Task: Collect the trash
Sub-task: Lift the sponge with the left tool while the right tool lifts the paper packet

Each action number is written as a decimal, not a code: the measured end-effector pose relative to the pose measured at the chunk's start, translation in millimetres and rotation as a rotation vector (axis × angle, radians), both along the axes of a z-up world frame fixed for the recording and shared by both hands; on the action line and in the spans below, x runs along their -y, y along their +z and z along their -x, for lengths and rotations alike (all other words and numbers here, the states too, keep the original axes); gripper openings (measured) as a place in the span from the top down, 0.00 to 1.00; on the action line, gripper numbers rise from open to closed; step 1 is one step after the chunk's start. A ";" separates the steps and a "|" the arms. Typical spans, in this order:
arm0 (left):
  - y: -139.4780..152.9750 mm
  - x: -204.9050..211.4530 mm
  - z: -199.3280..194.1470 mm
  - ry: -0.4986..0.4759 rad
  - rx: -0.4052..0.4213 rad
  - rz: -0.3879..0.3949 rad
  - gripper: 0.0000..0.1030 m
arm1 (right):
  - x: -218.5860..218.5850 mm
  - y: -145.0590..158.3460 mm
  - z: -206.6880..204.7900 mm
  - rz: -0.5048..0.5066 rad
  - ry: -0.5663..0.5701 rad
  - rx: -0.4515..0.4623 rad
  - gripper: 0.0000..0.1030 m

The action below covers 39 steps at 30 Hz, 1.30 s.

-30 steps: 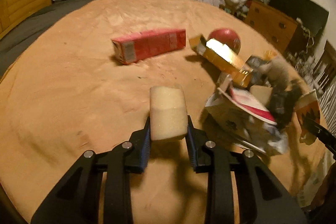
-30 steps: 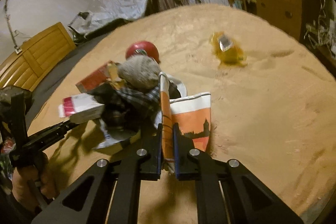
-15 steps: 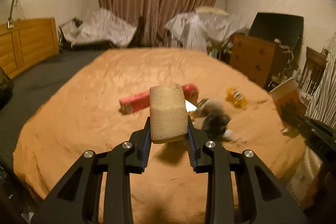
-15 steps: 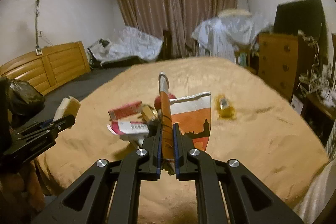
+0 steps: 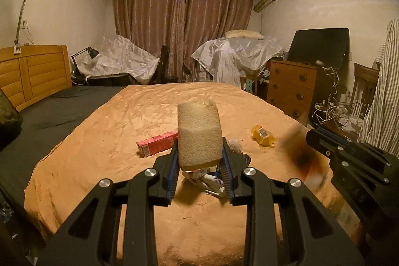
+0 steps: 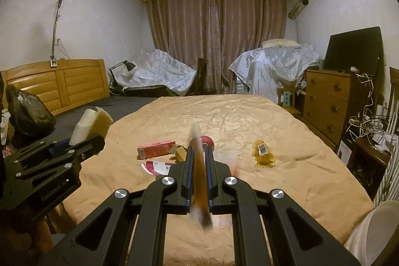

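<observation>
Left wrist view shows our left tongs (image 5: 199, 163) clenched on a sponge (image 5: 198, 135), a pale foam block with a yellow underside, held upright above the bed (image 5: 139, 116). Our right tongs (image 6: 198, 176) are clenched on a paper bag (image 6: 199, 181), which hangs blurred between the jaws, so its shape and mouth are hard to read.

We judge the step in hand to be the carry: both tongs are lifted clear of the bedspread, one with a piece of trash, the other with the bag meant to take it. The next move calls for bringing the sponge over the bag's opening and letting go, which needs the bag steadied and its mouth turned toward the left tongs.

More trash lies ahead of the tongs on the bed. A red carton (image 5: 157, 146) sits ahead and left of the left tongs, and a yellow wrapper (image 6: 263, 153) ahead and right of the right tongs. Directly past the right tongs we see a red-and-white packet (image 6: 155, 166), a small gold box (image 6: 180, 152) and a red round thing (image 6: 208, 141) largely hidden by the bag.

Under the left tongs a crumpled heap (image 5: 209, 177) is mostly covered by the sponge and jaws; we cannot tell what it holds. Whether the bag already contains anything is not visible.
</observation>
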<state>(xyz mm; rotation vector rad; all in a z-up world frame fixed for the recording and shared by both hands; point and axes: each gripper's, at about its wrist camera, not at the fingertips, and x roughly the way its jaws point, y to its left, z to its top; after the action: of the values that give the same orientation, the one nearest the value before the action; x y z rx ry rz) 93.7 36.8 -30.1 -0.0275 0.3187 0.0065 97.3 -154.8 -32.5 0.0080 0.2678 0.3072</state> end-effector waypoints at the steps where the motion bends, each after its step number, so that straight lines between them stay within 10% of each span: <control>1: -0.2 0.0 -0.2 -0.001 -0.001 -0.001 0.72 | 1.0 1.4 1.3 -0.001 0.000 0.000 0.90; 8: -20.0 -4.2 -12.6 0.033 -0.044 -0.037 0.72 | 9.2 -10.7 -25.3 0.008 -0.013 -0.058 0.90; 10: -32.6 -20.8 -22.8 0.048 -0.104 -0.008 0.72 | 29.7 -23.5 -47.5 -0.043 0.042 -0.226 0.78; 12: -39.3 -34.5 -26.9 0.067 -0.127 0.001 0.72 | 40.7 -46.3 -52.9 -0.074 0.161 -0.391 0.42; 20: -66.1 -79.7 -54.7 0.109 -0.217 0.038 0.71 | 41.9 -114.8 -56.3 -0.112 0.310 -0.657 0.41; 27: -84.6 -103.7 -71.8 0.102 -0.244 0.072 0.71 | -6.5 -261.6 -32.7 0.198 0.552 -1.111 0.41; 30: -87.0 -105.3 -81.1 0.092 -0.236 0.074 0.71 | 8.3 -335.6 -46.5 0.172 0.402 -1.293 0.41; 33: -89.8 -108.4 -87.8 0.090 -0.225 0.081 0.71 | 14.3 -389.3 -45.4 0.357 0.283 -1.326 0.41; 39: -98.6 -121.0 -92.7 0.087 -0.223 0.112 0.71 | -31.9 -446.6 1.6 0.861 0.550 -1.058 0.41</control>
<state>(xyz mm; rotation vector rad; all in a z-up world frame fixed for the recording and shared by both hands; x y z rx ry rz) 186.4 157.8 -128.8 -0.1523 0.5404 0.0784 95.6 -122.9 -479.1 -0.7829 1.4502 0.6987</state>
